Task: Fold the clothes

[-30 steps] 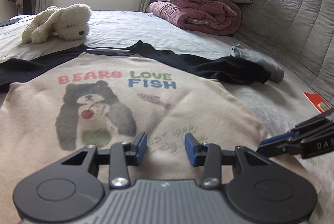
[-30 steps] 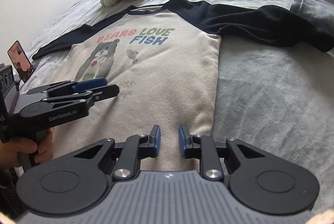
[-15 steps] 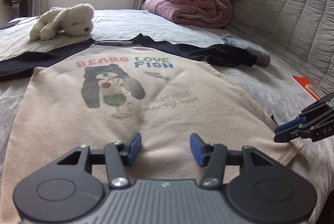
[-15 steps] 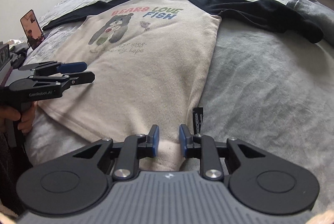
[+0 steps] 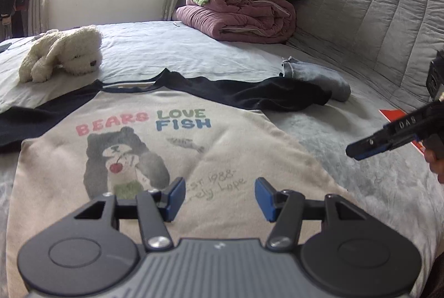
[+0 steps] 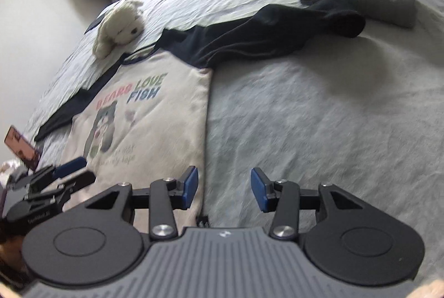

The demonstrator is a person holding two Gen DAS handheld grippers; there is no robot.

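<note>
Sweatshirt [image 5: 172, 159] flat on bed [image 5: 360, 187], print up, both sleeves out; left gripper [image 5: 217, 196] above hem, jaws wide, wider than 1 second ago. Right gripper [image 6: 224, 193] over side seam, empty, parted from near-shut. Unfolded now; next likely pinching an edge.
</note>
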